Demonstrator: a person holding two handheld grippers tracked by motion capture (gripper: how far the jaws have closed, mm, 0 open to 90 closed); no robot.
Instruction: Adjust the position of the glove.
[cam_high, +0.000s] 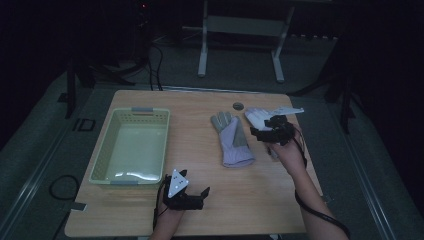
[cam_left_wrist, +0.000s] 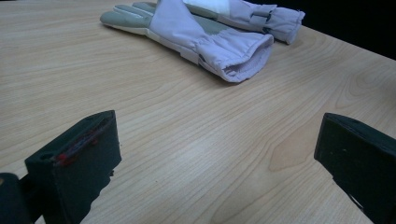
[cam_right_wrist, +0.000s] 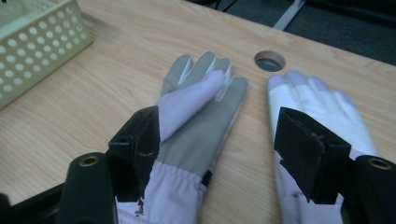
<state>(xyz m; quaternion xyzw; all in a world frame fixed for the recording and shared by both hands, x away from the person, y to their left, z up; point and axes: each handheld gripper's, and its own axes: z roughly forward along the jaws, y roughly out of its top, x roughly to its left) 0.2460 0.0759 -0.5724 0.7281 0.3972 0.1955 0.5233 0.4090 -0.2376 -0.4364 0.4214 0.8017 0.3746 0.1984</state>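
Nearest the camera, the left gripper sat low at the front of the worktop, its jaws spread wide with nothing but bare wood grain between them. Its forearm entered over the front edge. Pale wood ran unobstructed ahead of it, with open surface to either side. Left of centre, a pale green perforated basket stood well apart from the gloves. Right of centre, the grey-palmed glove lay flat, cuff toward the front edge and fingers pointing away. Just beside it on the right lay the second glove, partly under the right gripper. That gripper hovered over the gloves, jaws apart and pinching nothing; one jaw stood above each glove. Its arm reached in from the front right corner. Beyond the gloves, a round cable hole lay near the far edge. Behind the worktop, a dark floor with cables and a white frame was visible.
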